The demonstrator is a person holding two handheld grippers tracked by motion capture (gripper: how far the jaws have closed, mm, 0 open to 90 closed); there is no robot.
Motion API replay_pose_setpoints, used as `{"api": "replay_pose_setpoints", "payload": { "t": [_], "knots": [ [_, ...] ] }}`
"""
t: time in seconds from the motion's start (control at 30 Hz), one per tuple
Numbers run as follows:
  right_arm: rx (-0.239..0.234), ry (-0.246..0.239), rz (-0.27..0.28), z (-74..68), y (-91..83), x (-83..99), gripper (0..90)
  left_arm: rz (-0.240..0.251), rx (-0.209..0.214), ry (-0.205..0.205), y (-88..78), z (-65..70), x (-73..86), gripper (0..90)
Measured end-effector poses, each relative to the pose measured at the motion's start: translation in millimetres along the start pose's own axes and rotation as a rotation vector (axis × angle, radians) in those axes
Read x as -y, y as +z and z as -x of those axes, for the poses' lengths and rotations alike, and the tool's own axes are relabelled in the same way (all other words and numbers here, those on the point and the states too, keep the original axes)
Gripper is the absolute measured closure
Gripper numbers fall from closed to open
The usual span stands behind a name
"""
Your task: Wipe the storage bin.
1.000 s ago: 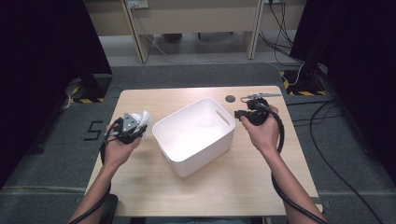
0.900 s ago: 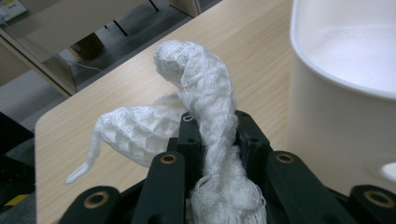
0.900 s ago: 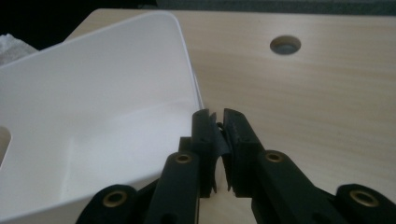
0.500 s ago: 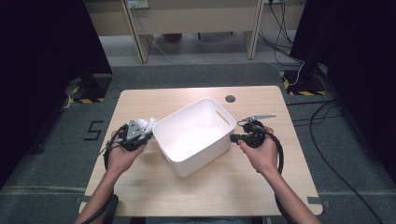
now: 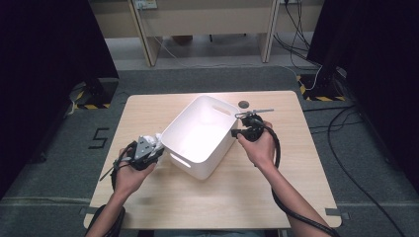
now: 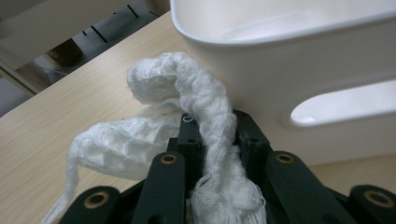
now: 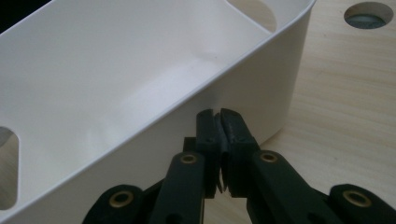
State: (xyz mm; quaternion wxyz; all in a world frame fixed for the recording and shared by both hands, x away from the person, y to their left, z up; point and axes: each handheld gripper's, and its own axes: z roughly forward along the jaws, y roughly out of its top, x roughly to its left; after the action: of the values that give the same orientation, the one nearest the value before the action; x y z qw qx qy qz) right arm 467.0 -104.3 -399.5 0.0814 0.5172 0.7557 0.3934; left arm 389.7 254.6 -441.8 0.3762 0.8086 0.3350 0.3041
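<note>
A white plastic tub [image 5: 217, 106] sits slantwise in the middle of the wooden table. My left gripper [image 5: 157, 148] is at its near left wall, shut on a white knitted cloth [image 5: 154, 138]. In the left gripper view the cloth [image 6: 187, 79] bulges up from between the jaws of the left gripper [image 6: 217, 123], right against the tub's wall [image 6: 261, 56] beside a handle slot. My right gripper [image 5: 236, 132] is close to the tub's right wall. In the right gripper view its jaws [image 7: 219, 114] are pressed together with nothing between them, just outside the tub's rim [image 7: 140, 60].
A round cable hole [image 5: 243, 104] lies in the tabletop behind the tub, also seen in the right gripper view [image 7: 368, 14]. Bare wood [image 5: 222, 197] stretches in front of the tub. Cables and a desk frame are on the floor beyond the table.
Both hands have moved nearer to the person. The left one carried the cloth along the tub's left side to its near corner. The right one slid back along the tub's right wall.
</note>
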Motion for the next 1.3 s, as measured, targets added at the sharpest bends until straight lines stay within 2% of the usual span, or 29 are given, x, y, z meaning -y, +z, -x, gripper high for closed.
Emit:
{"api": "replay_pose_setpoints", "payload": {
  "t": [0.13, 0.2, 0.27, 0.37, 0.4, 0.5, 0.67, 0.8, 0.87, 1.07, 1.17, 1.3],
  "knots": [
    [-0.003, -0.014, 0.006, -1.7, 3.8, -5.9, 85.3, -0.003, 0.015, 0.025, 7.0, 4.3, -7.2, 75.1],
    [0.021, -0.026, 0.017, -0.2, 4.2, -7.5, 85.4, -0.002, 0.028, 0.035, 10.1, 8.8, -11.4, 75.0],
    [0.027, -0.019, 0.029, 2.3, 3.1, -8.4, 85.4, -0.003, 0.040, 0.060, 12.7, 14.3, -15.7, 75.0],
    [0.039, -0.006, 0.047, 5.9, 0.2, -9.1, 85.3, 0.001, 0.055, 0.073, 14.9, 19.8, -19.1, 75.0],
    [0.038, -0.008, 0.050, 6.9, -0.9, -9.3, 85.0, 0.006, 0.062, 0.085, 16.6, 26.0, -21.7, 75.0],
    [0.046, -0.004, 0.058, 10.6, -2.8, -8.5, 83.9, 0.008, 0.076, 0.106, 17.5, 33.8, -25.6, 75.0],
    [0.061, 0.014, 0.054, 15.2, -6.1, -7.4, 81.1, 0.007, 0.081, 0.123, 17.2, 39.2, -27.8, 75.0],
    [0.049, 0.047, 0.086, 19.4, -16.0, -6.9, 78.5, 0.014, 0.071, 0.097, 12.5, 37.6, -24.1, 74.8],
    [0.044, 0.065, 0.113, 18.7, -22.6, -7.5, 77.6, 0.018, 0.074, 0.104, 8.5, 40.8, -24.0, 74.8],
    [0.023, 0.042, 0.160, 9.3, -34.5, -9.1, 75.7, 0.039, 0.073, 0.114, 0.4, 46.5, -25.9, 74.9],
    [0.000, 0.057, 0.149, 6.4, -32.1, -8.8, 73.6, 0.040, 0.086, 0.124, -1.0, 50.8, -27.4, 74.9],
    [0.006, 0.044, 0.117, 3.2, -26.5, -6.9, 72.3, 0.045, 0.097, 0.129, -2.5, 55.0, -29.3, 74.9]
  ]
}}
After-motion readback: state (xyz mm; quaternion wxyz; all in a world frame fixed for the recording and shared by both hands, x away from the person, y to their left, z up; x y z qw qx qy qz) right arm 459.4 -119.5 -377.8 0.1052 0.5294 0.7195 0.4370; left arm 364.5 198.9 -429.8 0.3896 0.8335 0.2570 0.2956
